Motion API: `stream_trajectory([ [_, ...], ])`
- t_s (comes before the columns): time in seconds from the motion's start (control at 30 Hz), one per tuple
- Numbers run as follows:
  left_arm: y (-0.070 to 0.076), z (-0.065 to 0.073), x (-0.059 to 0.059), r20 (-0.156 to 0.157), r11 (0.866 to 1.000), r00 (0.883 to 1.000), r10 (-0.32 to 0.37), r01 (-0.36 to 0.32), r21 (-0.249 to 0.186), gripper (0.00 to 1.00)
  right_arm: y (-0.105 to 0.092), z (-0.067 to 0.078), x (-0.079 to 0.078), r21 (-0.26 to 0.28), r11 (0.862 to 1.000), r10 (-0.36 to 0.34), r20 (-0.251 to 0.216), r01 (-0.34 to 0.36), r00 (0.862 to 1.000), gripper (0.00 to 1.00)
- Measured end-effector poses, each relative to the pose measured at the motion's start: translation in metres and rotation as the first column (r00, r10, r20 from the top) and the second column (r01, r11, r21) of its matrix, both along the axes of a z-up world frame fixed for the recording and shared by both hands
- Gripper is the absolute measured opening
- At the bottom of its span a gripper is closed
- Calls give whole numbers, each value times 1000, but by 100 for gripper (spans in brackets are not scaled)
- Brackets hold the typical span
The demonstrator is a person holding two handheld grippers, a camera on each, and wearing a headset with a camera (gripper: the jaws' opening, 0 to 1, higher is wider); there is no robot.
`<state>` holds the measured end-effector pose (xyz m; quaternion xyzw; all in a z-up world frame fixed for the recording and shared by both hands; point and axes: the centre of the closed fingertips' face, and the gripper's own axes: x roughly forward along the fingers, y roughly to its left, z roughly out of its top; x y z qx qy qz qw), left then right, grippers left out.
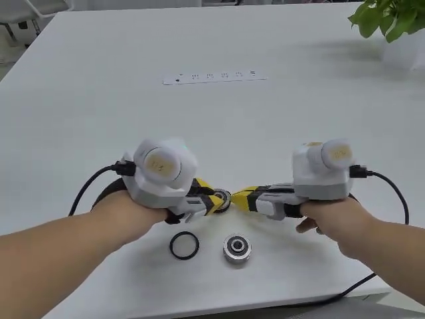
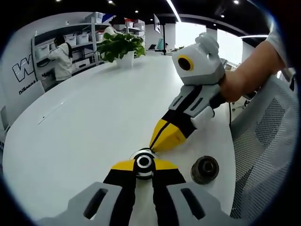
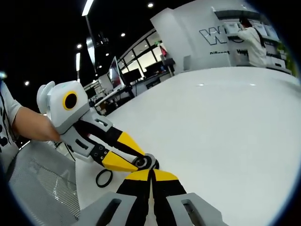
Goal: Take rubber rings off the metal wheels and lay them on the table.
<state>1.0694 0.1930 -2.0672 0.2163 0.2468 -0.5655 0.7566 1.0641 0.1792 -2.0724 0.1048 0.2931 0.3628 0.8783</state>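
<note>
Nearest, by the front edge of the desk, lie a loose ring and a bare wheel, just apart from each other. Above them the two tools meet tip to tip.

Likely trouble:
- The held wheel is round metal gripped only at its sides. A sideways tug from the other tool could twist it out of the pinch.
- The fitted ring is stretched rubber. If it lets go suddenly it may fly or roll off the near edge.
- A jerk downward could knock the bare wheel rolling.

The left gripper has its fingers closed on the held wheel, clear of the desk. The right gripper has its fingers pressed together, tips touching that wheel's rim. Whether any rubber is caught between them I cannot tell.
</note>
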Motion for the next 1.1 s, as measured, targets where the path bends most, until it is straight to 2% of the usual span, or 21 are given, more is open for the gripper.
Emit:
stream_trajectory([
  [0.8,0,0,0,8,1000,1000,7,-7,4,8,8,5,-1,27,1000,11,0,-11,1000,0],
  [1.1,0,0,0,7,1000,1000,11,-11,3,8,17,9,-3,28,999,30,10,-30,1000,0],
])
